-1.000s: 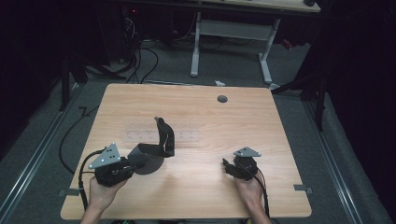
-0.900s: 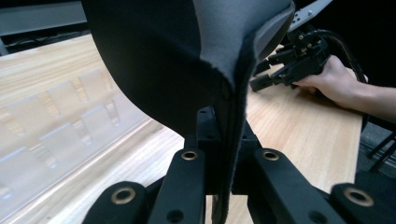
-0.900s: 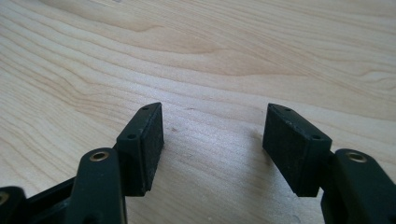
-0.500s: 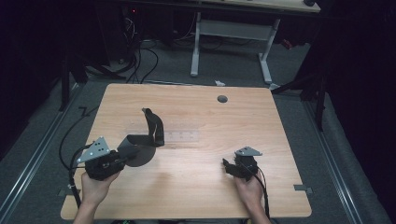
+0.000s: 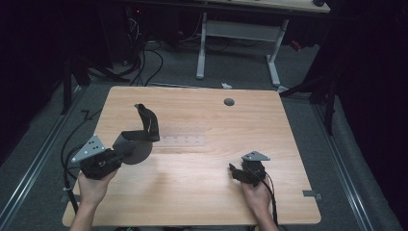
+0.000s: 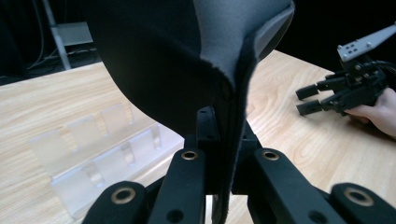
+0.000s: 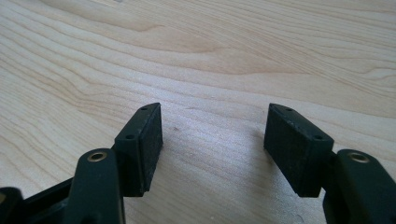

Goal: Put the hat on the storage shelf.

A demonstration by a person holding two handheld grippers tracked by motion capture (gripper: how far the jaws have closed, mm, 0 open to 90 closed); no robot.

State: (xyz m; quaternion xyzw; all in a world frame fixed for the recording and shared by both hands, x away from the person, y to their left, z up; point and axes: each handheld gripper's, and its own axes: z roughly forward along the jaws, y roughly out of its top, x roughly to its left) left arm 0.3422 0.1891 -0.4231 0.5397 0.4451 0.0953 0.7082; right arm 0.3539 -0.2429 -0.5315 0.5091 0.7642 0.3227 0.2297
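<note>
1. The left gripper (image 5: 120,153) is at the near left part of the wooden table (image 5: 202,192). Its jaws are clenched on the edge of a dark grey mouse pad (image 5: 137,142).
2. The mouse pad is lifted from the table and bent; its far part curls upward. In the left gripper view the pad (image 6: 187,60) rises straight between the two black jaws.
3. A clear plastic rack (image 5: 182,140) lies flat on the table, just to the right of the pad.
4. The right gripper (image 5: 235,172) rests at the near right, well apart from the pad. Its jaws are released, with bare wood between them.
</note>
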